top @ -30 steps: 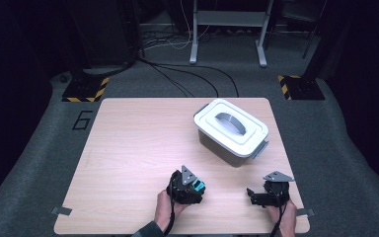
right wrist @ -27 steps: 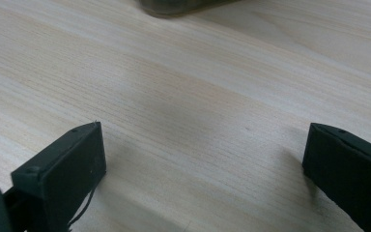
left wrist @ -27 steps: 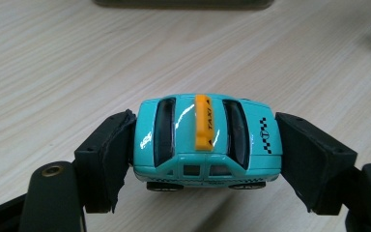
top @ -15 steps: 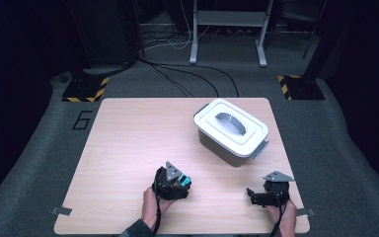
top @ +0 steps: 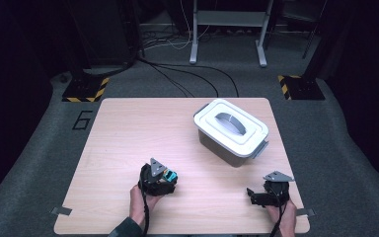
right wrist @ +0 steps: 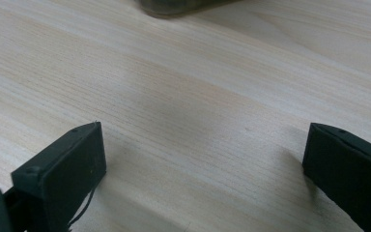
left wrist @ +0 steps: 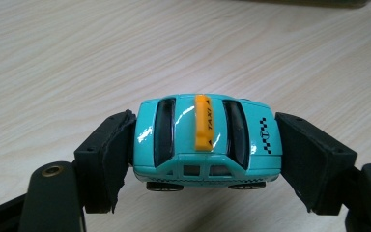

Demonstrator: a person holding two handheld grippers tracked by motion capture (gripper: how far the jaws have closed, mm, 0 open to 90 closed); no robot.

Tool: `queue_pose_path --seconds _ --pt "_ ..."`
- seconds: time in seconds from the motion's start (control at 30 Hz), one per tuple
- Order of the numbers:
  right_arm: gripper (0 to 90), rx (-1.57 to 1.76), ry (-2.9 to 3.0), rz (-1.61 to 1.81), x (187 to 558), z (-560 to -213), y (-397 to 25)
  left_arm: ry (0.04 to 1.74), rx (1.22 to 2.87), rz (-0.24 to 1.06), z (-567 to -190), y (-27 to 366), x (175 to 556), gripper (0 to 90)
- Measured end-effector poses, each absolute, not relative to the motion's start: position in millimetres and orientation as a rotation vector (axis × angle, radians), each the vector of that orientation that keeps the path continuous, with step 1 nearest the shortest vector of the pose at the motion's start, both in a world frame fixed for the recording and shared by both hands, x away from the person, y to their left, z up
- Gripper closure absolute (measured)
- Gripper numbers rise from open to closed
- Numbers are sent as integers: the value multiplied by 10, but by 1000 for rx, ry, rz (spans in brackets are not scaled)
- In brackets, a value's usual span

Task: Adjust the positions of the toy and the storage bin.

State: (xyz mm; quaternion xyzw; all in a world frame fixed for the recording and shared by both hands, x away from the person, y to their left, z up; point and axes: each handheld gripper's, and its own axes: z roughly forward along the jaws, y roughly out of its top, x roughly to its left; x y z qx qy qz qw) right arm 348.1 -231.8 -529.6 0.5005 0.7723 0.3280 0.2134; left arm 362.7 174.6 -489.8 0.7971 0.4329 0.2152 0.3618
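A teal toy taxi point(left wrist: 207, 140) with an orange roof sign sits crosswise between my left gripper's black pads, wheels toward the camera, just above the wooden table point(top: 123, 133). My left gripper point(top: 168, 178) is shut on it, low over the front middle of the table. The taxi point(top: 170, 176) shows as a teal spot at the jaw tips. My right gripper point(top: 250, 196) rests near the front right corner, pointing left. Its jaws point(right wrist: 203, 159) stand wide open with only bare wood between them.
A grey box with a white lid and grey handle point(top: 231, 129) stands at the back right of the table, beyond both grippers. Its lower edge point(right wrist: 174, 6) shows ahead of the right gripper. Dark floor with cables and a stand lies behind.
My left gripper has moved to the left along the front of the table with the taxi held in it. The right gripper has stayed put.
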Motion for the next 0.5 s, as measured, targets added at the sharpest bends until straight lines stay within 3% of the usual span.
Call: queue_pose_path --seconds 0.5 --pt "9 1390 2143 910 3480 -5296 -2318 1230 1990 596 -4886 2158 3677 245"
